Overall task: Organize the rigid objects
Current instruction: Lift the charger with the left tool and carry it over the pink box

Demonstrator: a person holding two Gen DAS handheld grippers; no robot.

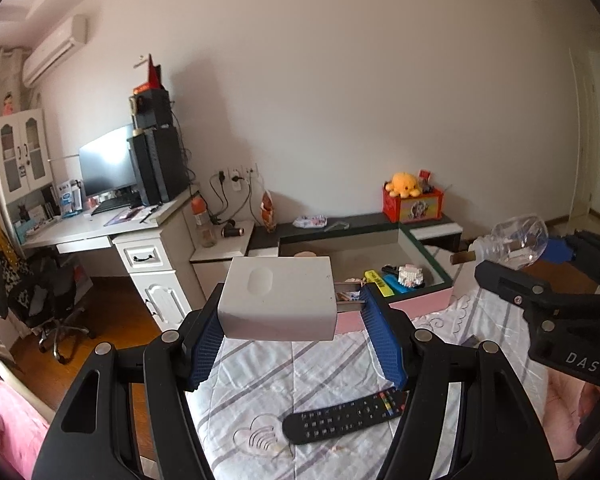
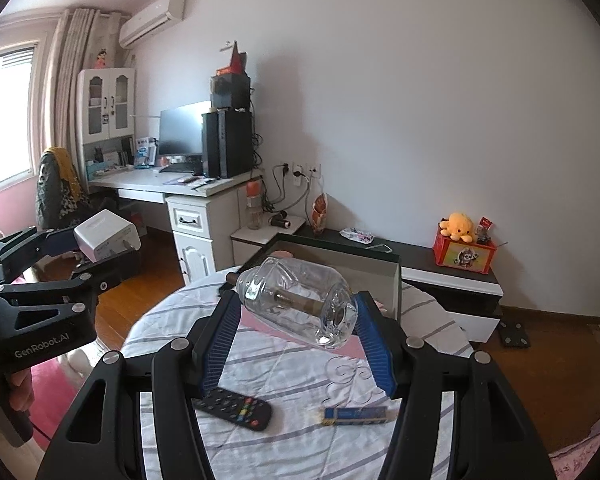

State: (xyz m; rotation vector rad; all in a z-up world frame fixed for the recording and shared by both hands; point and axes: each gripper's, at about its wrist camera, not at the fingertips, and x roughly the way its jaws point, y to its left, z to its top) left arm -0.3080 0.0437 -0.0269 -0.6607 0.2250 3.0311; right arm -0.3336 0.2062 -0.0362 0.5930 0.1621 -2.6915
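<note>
Black plastic, blue-padded: both tools are loaded and held above the bed. The left gripper (image 1: 290, 320) is closed about halfway on a white plug adapter (image 1: 278, 298), pads bearing on its two side faces, metal prongs pointing to its right. The right gripper (image 2: 296, 320) is closed to a similar width on a clear glass jar (image 2: 298, 304), held on its side, with a brown stopper or tube running through it.

Handling, as judged: the adapter is a stiff, light block with flat, smooth sides; the present hold across the body, clear of the prongs, looks sound. The jar is rigid, slick and breakable; only its rounded ends meet the pads, so it could roll or slip. A hold across the wider body would suit it better, with a gentle set-down.

Below, on the striped bedspread (image 1: 260, 384), lie a black remote (image 1: 342, 416) and, beside it, a small blue box (image 2: 356, 415), both untouched.

Beyond the bed's edge stands an open dark-rimmed box (image 1: 420, 246) already holding several small items, the likely destination. A desk (image 1: 100, 226) is farther off.
</note>
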